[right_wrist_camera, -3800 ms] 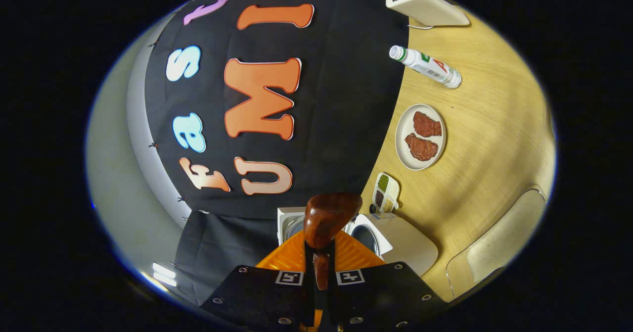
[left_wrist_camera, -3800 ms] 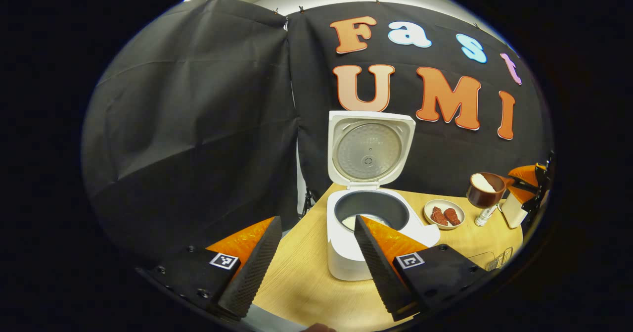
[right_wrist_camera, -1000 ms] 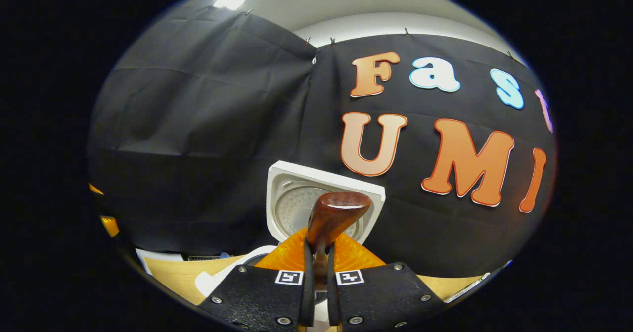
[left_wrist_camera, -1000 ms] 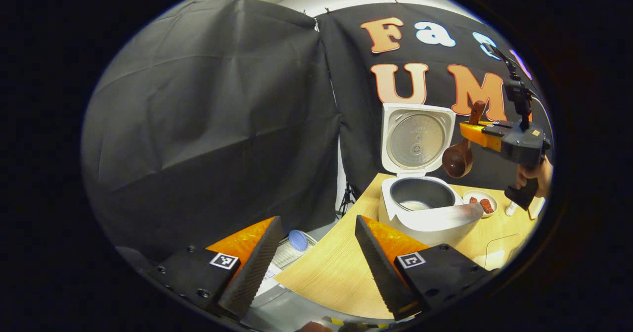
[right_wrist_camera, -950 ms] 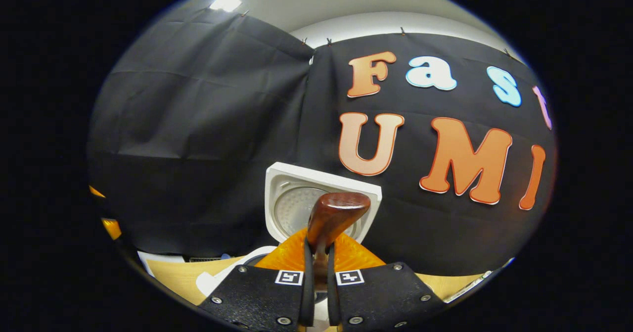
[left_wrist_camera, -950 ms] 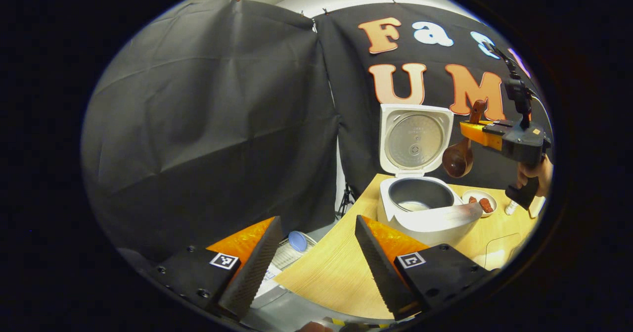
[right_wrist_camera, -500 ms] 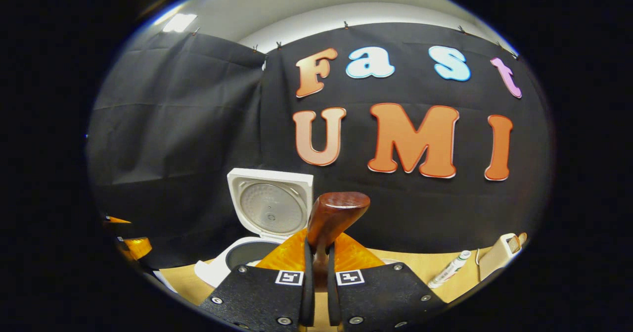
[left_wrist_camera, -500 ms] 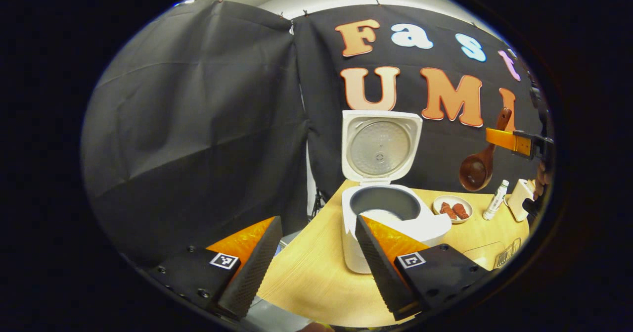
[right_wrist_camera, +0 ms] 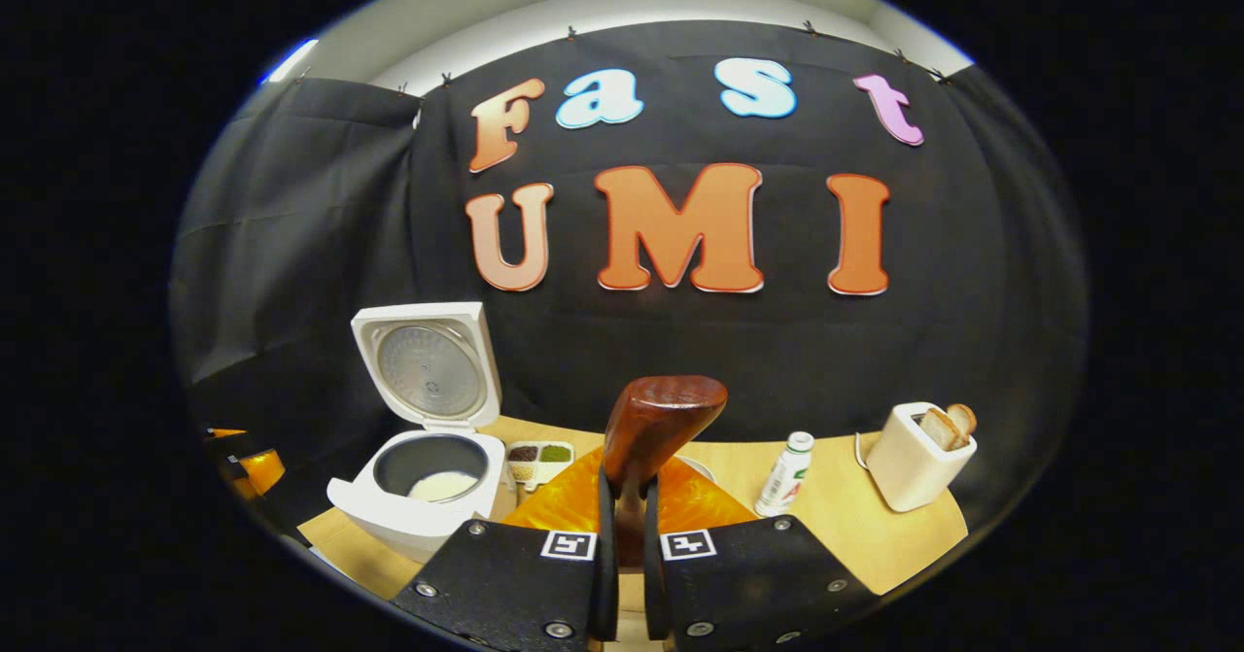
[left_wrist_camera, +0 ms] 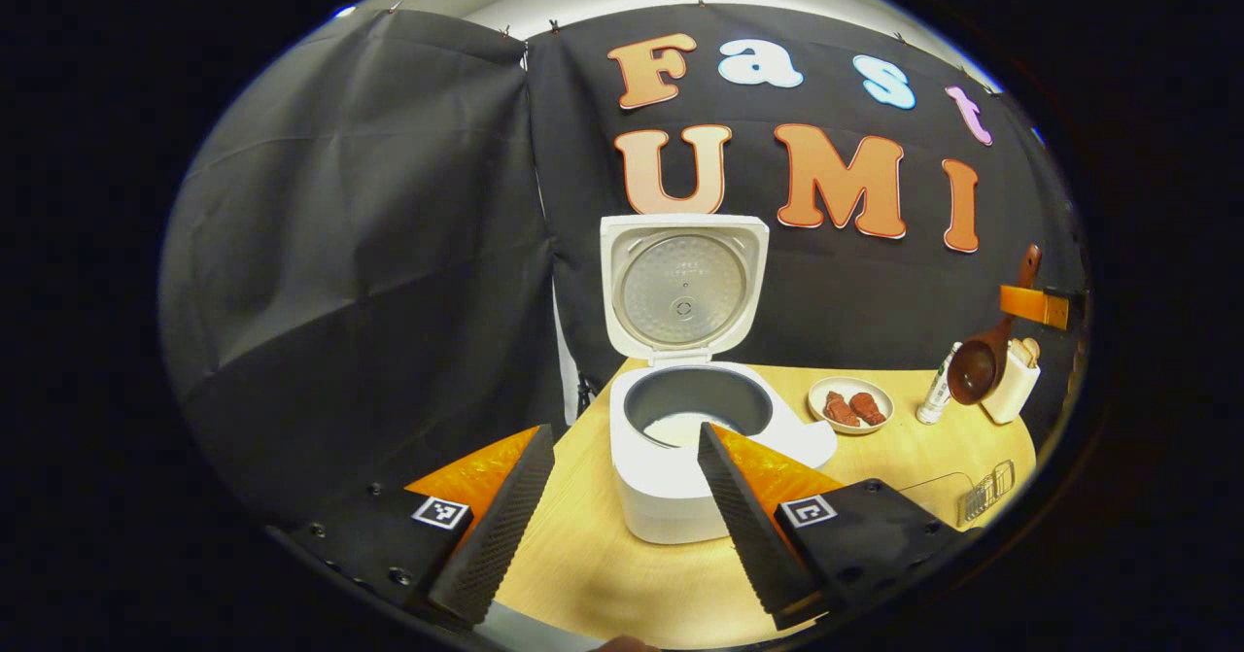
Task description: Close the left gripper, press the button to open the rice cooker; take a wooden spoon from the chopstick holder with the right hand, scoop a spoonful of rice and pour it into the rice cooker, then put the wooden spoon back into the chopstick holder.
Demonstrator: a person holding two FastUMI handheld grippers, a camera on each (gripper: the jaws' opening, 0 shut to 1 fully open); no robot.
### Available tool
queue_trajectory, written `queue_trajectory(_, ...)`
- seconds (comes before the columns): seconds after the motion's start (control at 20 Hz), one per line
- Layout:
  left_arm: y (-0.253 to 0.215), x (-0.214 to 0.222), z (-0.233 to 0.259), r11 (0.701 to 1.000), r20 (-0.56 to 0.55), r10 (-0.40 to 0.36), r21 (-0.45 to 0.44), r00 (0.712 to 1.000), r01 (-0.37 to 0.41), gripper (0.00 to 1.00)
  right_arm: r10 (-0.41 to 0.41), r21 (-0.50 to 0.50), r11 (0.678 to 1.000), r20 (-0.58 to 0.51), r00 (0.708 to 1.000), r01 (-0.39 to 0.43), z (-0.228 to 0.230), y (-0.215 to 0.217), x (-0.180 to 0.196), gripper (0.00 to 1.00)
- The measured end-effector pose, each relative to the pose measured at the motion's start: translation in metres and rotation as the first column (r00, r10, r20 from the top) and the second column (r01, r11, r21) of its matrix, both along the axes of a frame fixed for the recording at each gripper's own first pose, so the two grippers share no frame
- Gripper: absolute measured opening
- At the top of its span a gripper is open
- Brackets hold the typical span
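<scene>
In the left gripper view the left gripper [left_wrist_camera: 615, 497] hangs at 6 o'clock with its fingers spread wide and nothing between them; past them the rice cooker [left_wrist_camera: 680, 438] stands on the table [left_wrist_camera: 622, 574] with its lid up and white rice in the pot; at 3 o'clock the wooden spoon [left_wrist_camera: 984, 353] hangs bowl down, handle rising toward 1 o'clock, just in front of the toaster [left_wrist_camera: 1011, 385], with the plate [left_wrist_camera: 850, 403] and bottle [left_wrist_camera: 937, 392] to its left. The right gripper view adds a small divided dish [right_wrist_camera: 540, 456] beside the rice cooker [right_wrist_camera: 428, 477] at 8 o'clock, and bread in the toaster [right_wrist_camera: 914, 458] at 4 o'clock; there the right gripper [right_wrist_camera: 622, 516] pinches the wooden spoon [right_wrist_camera: 653, 428] at its handle, fingers nearly together on either side; the handle end stands upright above them, its long axis roughly vertical; the bowl is hidden below, probably empty.
</scene>
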State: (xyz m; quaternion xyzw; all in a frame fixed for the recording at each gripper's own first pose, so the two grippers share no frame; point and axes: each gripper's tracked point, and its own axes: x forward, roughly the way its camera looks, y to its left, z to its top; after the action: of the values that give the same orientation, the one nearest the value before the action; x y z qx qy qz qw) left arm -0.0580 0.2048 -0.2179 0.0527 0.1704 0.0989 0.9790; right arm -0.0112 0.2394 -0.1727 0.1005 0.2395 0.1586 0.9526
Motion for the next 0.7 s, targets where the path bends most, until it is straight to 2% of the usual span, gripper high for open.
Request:
queue_trajectory(0.35, -0.036, 0.005, 0.006, 0.999, 0.003, -0.032, 0.038, 0.999, 0.032, 0.99, -0.132, -0.056, 0.99, -0.098, 0.986, 0.126, -0.032, -0.094, -0.031, 0.1)
queue_trajectory(0.7, -0.058, 0.003, 0.013, 0.999, 0.008, -0.025, 0.047, 1.0, 0.025, 1.0, -0.257, -0.07, 0.966, -0.196, 0.946, 0.248, -0.074, -0.157, -0.052, 0.1)
